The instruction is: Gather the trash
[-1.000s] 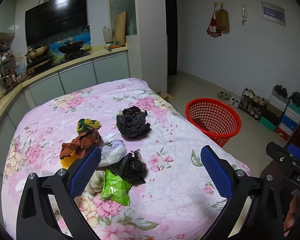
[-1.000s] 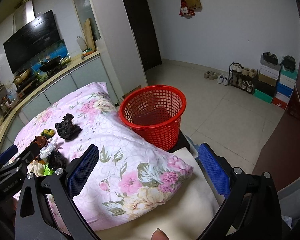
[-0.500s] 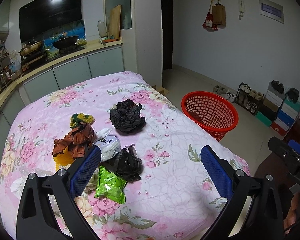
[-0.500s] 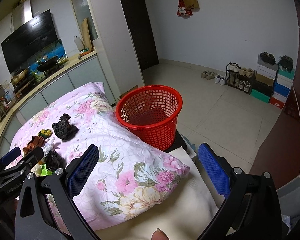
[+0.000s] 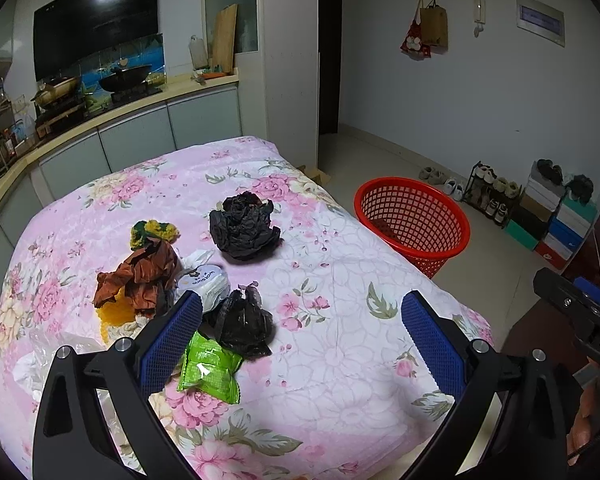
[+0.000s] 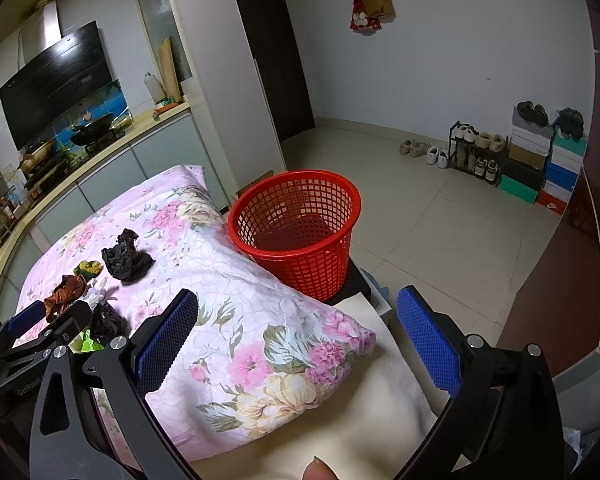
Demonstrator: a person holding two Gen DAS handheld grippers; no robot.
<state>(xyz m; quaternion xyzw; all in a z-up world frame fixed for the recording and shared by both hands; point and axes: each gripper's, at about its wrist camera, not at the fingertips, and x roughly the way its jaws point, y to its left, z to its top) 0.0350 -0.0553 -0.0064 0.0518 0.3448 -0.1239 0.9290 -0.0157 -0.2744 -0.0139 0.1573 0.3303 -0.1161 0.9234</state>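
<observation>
The left gripper (image 5: 300, 332) is hanging released above the flowered cloth (image 5: 340, 320), its blue pads spread wide and nothing lying between them. Its left-hand pad (image 5: 168, 344) is sitting in the lower left of the frame, covering part of the trash pile. Just beside that pad, a green snack wrapper (image 5: 208, 368) is lying flat, touching a small crumpled black bag (image 5: 242, 322) directly above it. Up and left of those, a white crumpled wrapper with printed lettering (image 5: 204, 280) is resting against a brown crumpled wrapper (image 5: 140, 276), and a yellow and green scrap (image 5: 152, 232) is sitting at the top of the pile. A larger black crumpled bag (image 5: 244, 226) is lying apart, near the middle of the frame. The red mesh basket (image 5: 414, 220) is standing on the floor at center right, beside the table's edge.

The right gripper (image 6: 298, 340) is also held released, pads wide apart, hovering over the near corner of the cloth (image 6: 260, 320) in the lower half of its frame. The basket (image 6: 296, 228) is standing upright at frame center, just beyond the cloth. The trash is showing at middle left: the larger black bag (image 6: 126, 256), the brown wrapper (image 6: 64, 294) and the small black bag (image 6: 108, 318). Shoe racks and boxes (image 6: 540, 152) are lining the wall at the right.
</observation>
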